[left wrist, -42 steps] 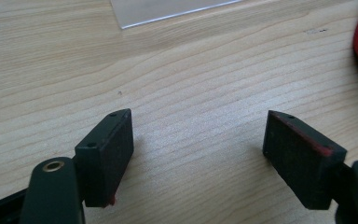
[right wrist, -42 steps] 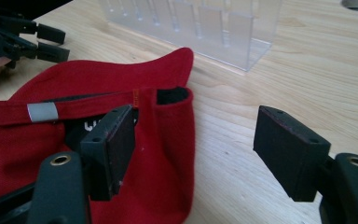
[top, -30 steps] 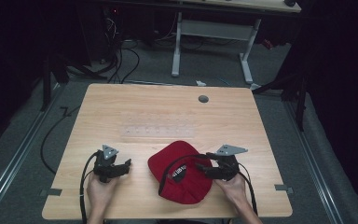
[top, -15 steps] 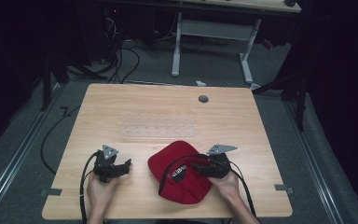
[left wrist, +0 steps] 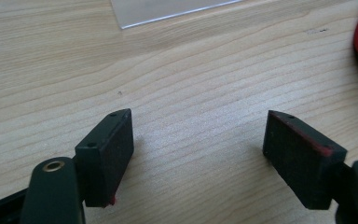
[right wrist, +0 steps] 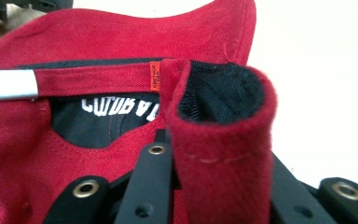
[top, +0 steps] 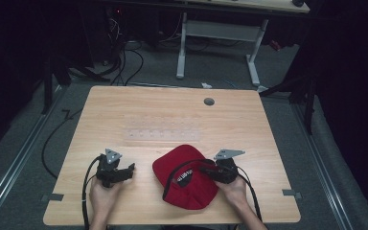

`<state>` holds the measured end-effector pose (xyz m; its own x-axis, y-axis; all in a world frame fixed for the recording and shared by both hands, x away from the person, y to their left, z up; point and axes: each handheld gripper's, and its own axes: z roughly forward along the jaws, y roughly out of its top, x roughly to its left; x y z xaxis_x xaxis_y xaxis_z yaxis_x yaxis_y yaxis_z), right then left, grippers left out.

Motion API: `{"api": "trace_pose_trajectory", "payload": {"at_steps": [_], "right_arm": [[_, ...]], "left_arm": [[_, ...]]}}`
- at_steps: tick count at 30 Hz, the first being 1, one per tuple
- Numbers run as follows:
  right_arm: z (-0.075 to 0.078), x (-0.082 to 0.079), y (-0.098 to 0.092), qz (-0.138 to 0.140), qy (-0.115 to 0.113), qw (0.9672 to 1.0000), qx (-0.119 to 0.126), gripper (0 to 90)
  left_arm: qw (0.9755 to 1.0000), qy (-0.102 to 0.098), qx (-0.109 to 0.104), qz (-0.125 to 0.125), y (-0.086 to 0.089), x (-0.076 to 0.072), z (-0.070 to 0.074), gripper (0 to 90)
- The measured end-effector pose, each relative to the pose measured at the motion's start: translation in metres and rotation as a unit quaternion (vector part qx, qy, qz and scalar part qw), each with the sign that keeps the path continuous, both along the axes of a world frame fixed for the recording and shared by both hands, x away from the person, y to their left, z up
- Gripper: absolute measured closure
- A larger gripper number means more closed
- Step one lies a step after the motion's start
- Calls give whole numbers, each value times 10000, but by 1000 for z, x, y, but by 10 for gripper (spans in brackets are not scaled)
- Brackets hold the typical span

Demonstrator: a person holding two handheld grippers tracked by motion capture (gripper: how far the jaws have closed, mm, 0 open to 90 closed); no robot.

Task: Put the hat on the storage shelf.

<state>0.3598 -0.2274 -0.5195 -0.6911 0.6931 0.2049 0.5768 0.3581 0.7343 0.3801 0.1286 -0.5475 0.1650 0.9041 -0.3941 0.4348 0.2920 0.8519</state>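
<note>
Pale wood grain covers the single table (top: 139, 115), which stands on a grey floor in a dark room; a second table frame with two white legs (top: 218, 33) stands behind it. One red cap (top: 184, 172) lies near the front edge, right of centre, with white lettering on a black patch facing up. One clear plastic sheet (top: 163, 134) lies flat just beyond the cap, and one round dark hole (top: 209, 101) sits near the far edge.

Two grippers are in the person's two hands. The right gripper (top: 211, 171) is at the cap's right side; its jaws have just been closing, and in the right gripper view they pinch a rolled fold of the cap's red edge (right wrist: 219, 154), the fabric bulging up between them. The left gripper (top: 124, 171) rests on the bare wood left of the cap, well apart from it; in the left gripper view its two black jaws stand wide apart with nothing between them.
</note>
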Motion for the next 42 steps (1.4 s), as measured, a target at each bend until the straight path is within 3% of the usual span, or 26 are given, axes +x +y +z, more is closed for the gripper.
{"api": "trace_pose_trajectory", "payload": {"at_steps": [6, 14, 22, 42], "right_arm": [[3, -2, -1, 33, 11, 10000, 3, 837], [8, -4, -2, 80, 14, 9998, 185, 846], [20, -7, -3, 100, 15, 9995, 295, 849], [38, -8, -23, -224, 199, 9972, 688, 849]], "left_arm": [[10000, -17, 9, -53, 0, -1, 0, 275], [10000, -27, 5, -71, -1, -1, 0, 281], [10000, -30, -13, -81, -2, -1, 0, 293], [9998, 8, 23, -182, -3, -1, 0, 243]]}}
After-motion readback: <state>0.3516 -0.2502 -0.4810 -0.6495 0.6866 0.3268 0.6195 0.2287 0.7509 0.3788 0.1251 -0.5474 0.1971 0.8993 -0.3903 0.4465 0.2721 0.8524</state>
